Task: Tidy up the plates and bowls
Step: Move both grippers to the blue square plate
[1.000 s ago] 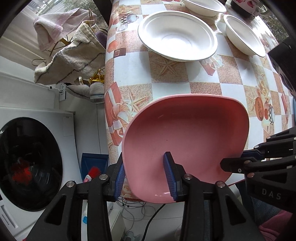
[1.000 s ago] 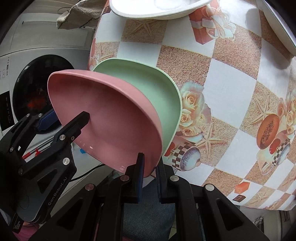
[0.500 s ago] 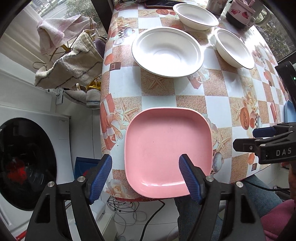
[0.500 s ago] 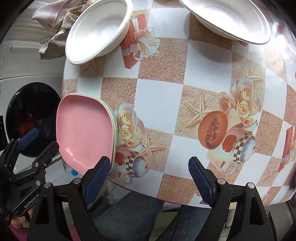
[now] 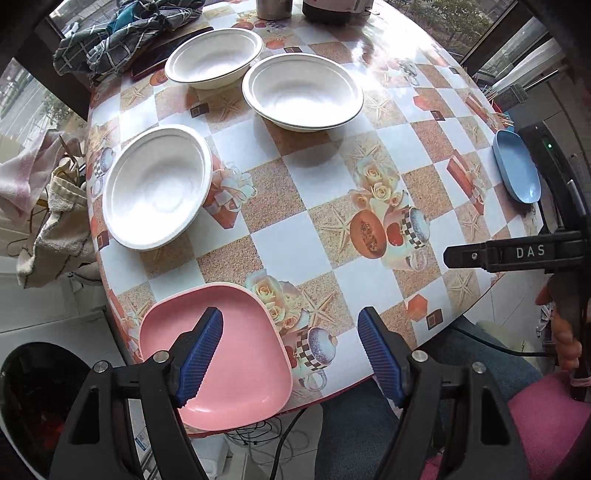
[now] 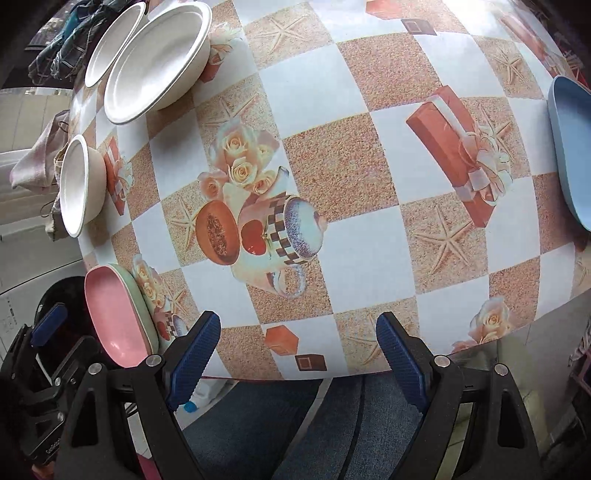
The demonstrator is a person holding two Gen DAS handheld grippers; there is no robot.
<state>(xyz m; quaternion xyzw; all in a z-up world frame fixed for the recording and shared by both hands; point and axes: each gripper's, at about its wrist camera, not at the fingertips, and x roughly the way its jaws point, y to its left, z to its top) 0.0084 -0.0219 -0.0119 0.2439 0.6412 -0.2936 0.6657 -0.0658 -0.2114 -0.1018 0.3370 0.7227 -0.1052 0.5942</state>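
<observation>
A pink plate [image 5: 236, 354] lies at the table's near left edge, stacked on a green plate [image 6: 138, 295]; the pink plate also shows in the right wrist view [image 6: 110, 314]. Three white bowls stand further back: one at the left [image 5: 157, 190], one at the middle [image 5: 303, 92], one behind [image 5: 214, 57]. A blue plate [image 5: 517, 171] lies at the right edge, also in the right wrist view [image 6: 570, 147]. My left gripper [image 5: 290, 354] is open and empty, raised above the pink plate. My right gripper [image 6: 297, 354] is open and empty over the near table edge.
The round table [image 5: 288, 236] has a patterned checked cloth. A checked cloth bundle [image 5: 122, 33] and dark containers [image 5: 325, 9] sit at the back. Towels [image 5: 44, 206] hang to the left. A washing machine [image 6: 22, 302] stands below left. A person's knees are under the near edge.
Both grippers let go of the pink plate, which now lies on the green plate. Both have opened wide, pulled back and up, and swung to the right.
</observation>
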